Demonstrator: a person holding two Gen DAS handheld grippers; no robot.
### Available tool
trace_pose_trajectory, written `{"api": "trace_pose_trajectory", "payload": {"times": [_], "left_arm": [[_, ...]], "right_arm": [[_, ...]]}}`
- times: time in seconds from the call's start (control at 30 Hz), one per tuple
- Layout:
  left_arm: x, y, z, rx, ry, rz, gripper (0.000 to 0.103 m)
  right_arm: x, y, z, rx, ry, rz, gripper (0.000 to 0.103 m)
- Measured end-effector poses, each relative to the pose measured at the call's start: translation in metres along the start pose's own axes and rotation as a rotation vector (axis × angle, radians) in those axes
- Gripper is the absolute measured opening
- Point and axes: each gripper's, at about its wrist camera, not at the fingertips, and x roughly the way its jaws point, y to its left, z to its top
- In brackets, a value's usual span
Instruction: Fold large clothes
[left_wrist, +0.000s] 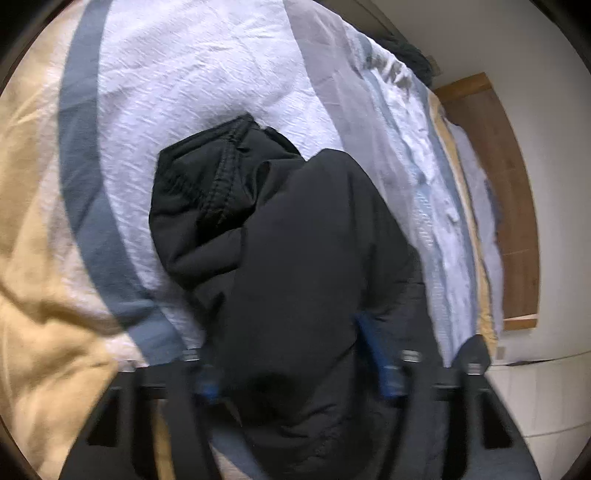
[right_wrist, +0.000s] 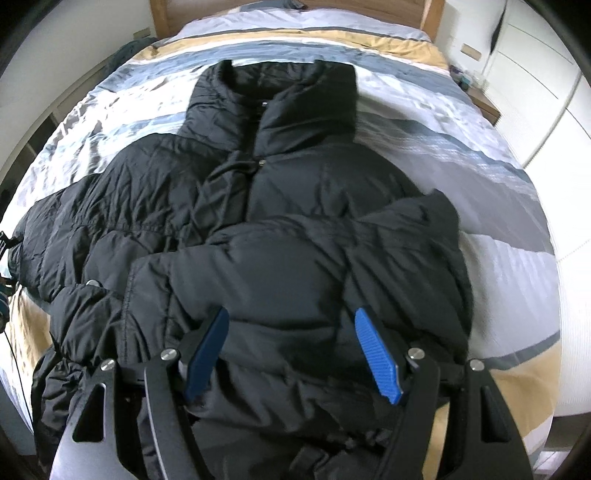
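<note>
Black puffy jacket (right_wrist: 258, 206) fills mid-frame on the striped bed (right_wrist: 498, 206), collar up top. Right tongs (right_wrist: 291, 350) spread wide over it. Left tongs (left_wrist: 295, 362) pinch a sleeve.

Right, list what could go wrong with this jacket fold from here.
1. The right gripper has its jaws wide apart around the sleeve folded over the jacket; the puffy, slick sleeve could spring back.
2. The left gripper seems buried in bunched black fabric; its grip cannot be confirmed, so pulling might drag or twist the whole jacket.
3. The bedspread is loose and wrinkled, and could shift with the jacket.
</note>
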Motion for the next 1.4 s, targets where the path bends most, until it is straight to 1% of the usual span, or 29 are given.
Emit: {"api": "trace_pose_trajectory", "payload": {"times": [0.03,0.07,0.17,0.27,0.4,0.53,0.6,0.73,0.8,0.9,0.97,1.0,1.03,1.13,1.2,1.3,1.33,1.4], "left_arm": [[0.000,0.001,0.000,-0.013,0.005,-0.025,0.032],[-0.001,0.001,-0.003,-0.031,0.009,-0.057,0.025],[-0.010,-0.005,-0.008,-0.016,0.002,-0.066,0.015],[-0.018,-0.017,-0.012,0.021,0.002,-0.066,0.012],[-0.038,-0.037,-0.017,0.071,-0.021,-0.095,0.011],[-0.065,-0.065,-0.036,0.162,-0.041,-0.128,0.010],[-0.071,-0.079,-0.041,0.197,-0.041,-0.140,0.010],[-0.091,-0.109,-0.065,0.273,-0.042,-0.179,0.010],[-0.097,-0.132,-0.079,0.326,-0.039,-0.198,0.010],[-0.104,-0.164,-0.108,0.413,-0.022,-0.229,0.010],[-0.106,-0.188,-0.134,0.490,0.001,-0.247,0.010],[-0.103,-0.198,-0.140,0.513,0.007,-0.248,0.010],[-0.101,-0.211,-0.156,0.562,0.019,-0.249,0.010],[-0.093,-0.234,-0.188,0.654,0.046,-0.244,0.010],[-0.082,-0.246,-0.213,0.711,0.086,-0.243,0.009],[-0.065,-0.258,-0.245,0.790,0.123,-0.214,0.009],[-0.056,-0.261,-0.260,0.822,0.147,-0.204,0.009],[-0.046,-0.263,-0.279,0.870,0.171,-0.182,0.009]], "right_arm": [[-0.001,-0.002,-0.001,0.006,0.001,-0.004,0.070],[-0.002,-0.004,-0.002,0.009,0.001,-0.006,0.070],[-0.005,-0.004,-0.004,0.010,-0.003,-0.007,0.070],[-0.010,-0.003,-0.005,0.000,-0.013,-0.006,0.070],[-0.018,-0.004,-0.006,0.005,-0.030,0.009,0.070],[-0.028,-0.013,-0.011,0.024,-0.047,0.025,0.070],[-0.033,-0.019,-0.014,0.034,-0.052,0.027,0.070],[-0.046,-0.038,-0.024,0.068,-0.072,0.026,0.070],[-0.052,-0.048,-0.027,0.085,-0.079,0.025,0.070],[-0.062,-0.066,-0.035,0.111,-0.090,0.019,0.070],[-0.067,-0.077,-0.041,0.130,-0.098,0.015,0.070],[-0.069,-0.082,-0.043,0.140,-0.100,0.013,0.070],[-0.071,-0.089,-0.047,0.154,-0.103,0.011,0.070],[-0.075,-0.104,-0.057,0.182,-0.107,0.006,0.070],[-0.079,-0.114,-0.064,0.199,-0.111,0.001,0.070],[-0.084,-0.128,-0.072,0.221,-0.117,-0.006,0.070],[-0.087,-0.134,-0.076,0.231,-0.120,-0.008,0.070],[-0.089,-0.142,-0.081,0.245,-0.123,-0.015,0.070]]}}
